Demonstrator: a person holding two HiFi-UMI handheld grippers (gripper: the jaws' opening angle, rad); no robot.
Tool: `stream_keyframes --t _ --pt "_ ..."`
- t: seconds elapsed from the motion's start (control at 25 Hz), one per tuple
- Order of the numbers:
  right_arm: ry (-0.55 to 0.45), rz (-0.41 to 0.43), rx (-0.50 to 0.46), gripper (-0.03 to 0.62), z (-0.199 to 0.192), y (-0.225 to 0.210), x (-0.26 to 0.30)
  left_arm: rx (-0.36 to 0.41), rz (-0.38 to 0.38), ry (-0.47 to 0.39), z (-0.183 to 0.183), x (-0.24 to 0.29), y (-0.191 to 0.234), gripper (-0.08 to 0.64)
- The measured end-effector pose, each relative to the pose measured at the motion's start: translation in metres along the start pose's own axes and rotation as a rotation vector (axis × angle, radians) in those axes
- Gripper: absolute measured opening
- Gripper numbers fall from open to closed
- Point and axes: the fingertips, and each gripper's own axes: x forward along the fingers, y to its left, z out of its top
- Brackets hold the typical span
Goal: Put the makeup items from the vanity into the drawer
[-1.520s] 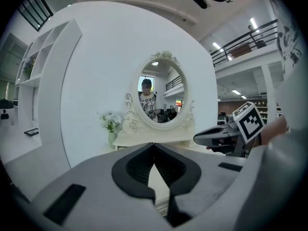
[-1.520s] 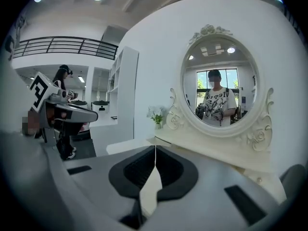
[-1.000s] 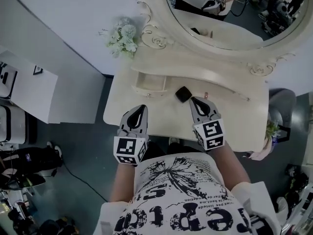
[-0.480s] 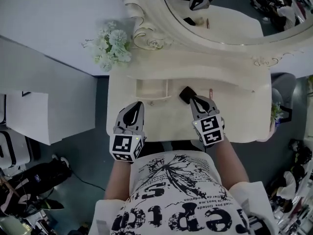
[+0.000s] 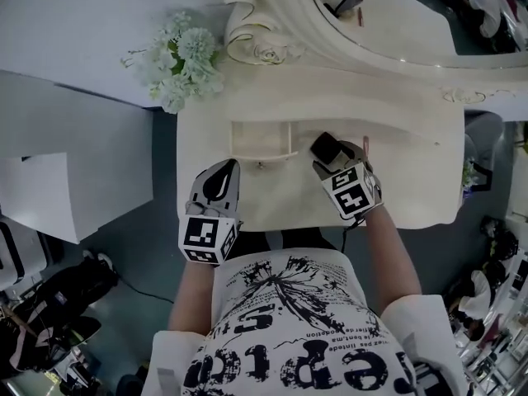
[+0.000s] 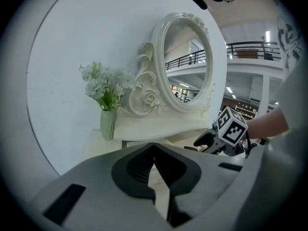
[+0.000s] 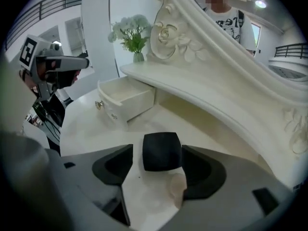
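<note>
Vanity top (image 5: 412,180) carries a black compact (image 7: 162,153) between the right gripper's (image 7: 157,147) opening fingers; left gripper's (image 6: 154,146) fingers pressed together.

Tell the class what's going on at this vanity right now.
A person is working at a white vanity with a gripper in each hand. The right gripper has its jaws opening around a black compact that lies on the vanity top. There are gaps on both sides, so it isn't gripped. The left gripper is shut and empty, near the front edge. The small drawer stands open, ready for the makeup.
</note>
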Motion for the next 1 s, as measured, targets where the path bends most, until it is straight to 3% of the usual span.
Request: stream_keyframes --t 0.28,0.44,0.8,1.0 --pt "0.104 -0.011 -0.054 0.322 -0.008 -0.011 0.022 -0.008 0.002 0.036 -0.014 0.001 0.004 0.021" --pt "0.144 0.030 -0.052 0.321 -0.010 -0.011 0.028 -0.011 0.008 0.038 -0.015 0.004 0.006 0.020" --pt "0.177 0.111 -0.084 0.321 -0.011 -0.011 0.030 -0.008 0.012 0.038 -0.013 0.005 0.002 0.020" --pt "0.148 0.099 -0.083 0.321 -0.007 -0.011 0.023 -0.003 0.016 0.026 -0.006 0.003 0.001 0.021"
